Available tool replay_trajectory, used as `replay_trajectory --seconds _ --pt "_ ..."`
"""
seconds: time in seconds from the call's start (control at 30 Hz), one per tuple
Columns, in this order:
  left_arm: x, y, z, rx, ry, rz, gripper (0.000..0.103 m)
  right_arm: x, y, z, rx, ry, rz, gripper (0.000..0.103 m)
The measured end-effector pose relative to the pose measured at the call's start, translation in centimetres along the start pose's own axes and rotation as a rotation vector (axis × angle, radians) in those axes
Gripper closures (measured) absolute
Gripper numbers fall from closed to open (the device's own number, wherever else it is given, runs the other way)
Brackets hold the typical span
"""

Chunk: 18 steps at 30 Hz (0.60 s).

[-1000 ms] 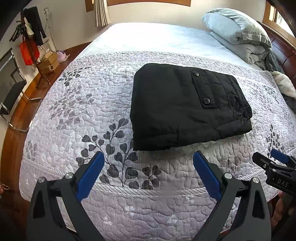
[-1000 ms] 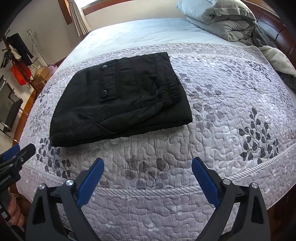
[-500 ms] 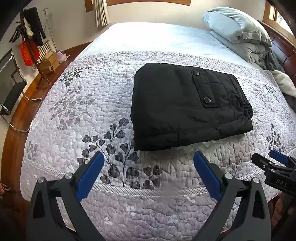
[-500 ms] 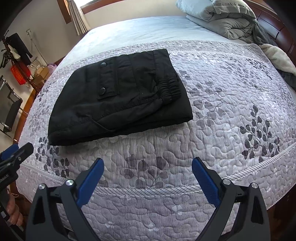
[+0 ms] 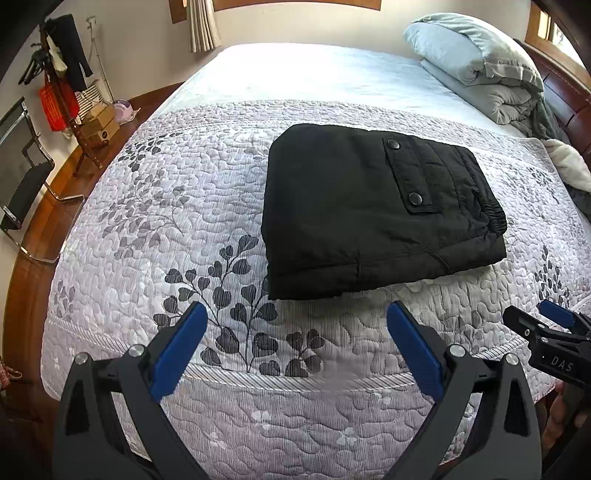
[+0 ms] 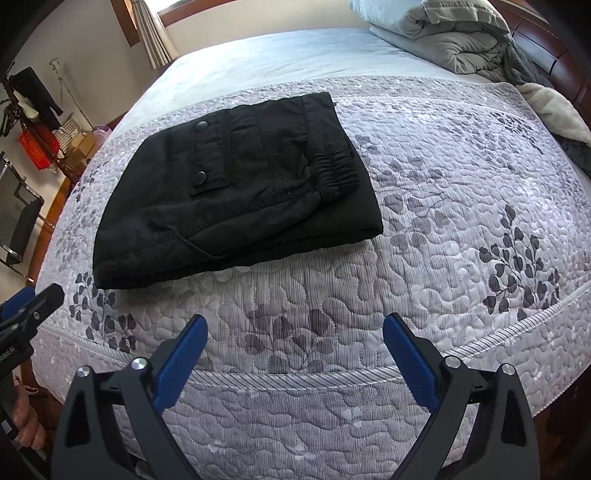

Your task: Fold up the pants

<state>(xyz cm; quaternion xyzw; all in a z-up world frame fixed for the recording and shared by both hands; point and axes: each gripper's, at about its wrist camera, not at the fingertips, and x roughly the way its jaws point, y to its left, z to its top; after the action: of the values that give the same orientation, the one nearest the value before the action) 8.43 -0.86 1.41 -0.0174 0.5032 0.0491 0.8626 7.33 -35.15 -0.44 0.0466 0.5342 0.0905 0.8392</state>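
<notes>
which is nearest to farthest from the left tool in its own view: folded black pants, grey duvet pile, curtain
1. The folded black pants, on the quilt just ahead of the left tool, a little to the right.
2. The grey duvet pile, far right, at the head of the bed.
3. The curtain, on the back wall beyond the bed, upper left.

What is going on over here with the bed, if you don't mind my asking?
A person holds a gripper in each hand, folding pants. The black pants lie folded into a compact rectangle on the quilted bedspread. The left gripper and right gripper both hang open near the bed's edge, short of the pants, holding nothing.
</notes>
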Motion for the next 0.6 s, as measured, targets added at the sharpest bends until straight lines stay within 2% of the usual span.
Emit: replay_trajectory --seconds 0.6 --pt "0.13 0.09 0.14 0.0 0.002 0.006 0.005 0.23 0.0 0.09 -0.008 0.009 -0.003 0.007"
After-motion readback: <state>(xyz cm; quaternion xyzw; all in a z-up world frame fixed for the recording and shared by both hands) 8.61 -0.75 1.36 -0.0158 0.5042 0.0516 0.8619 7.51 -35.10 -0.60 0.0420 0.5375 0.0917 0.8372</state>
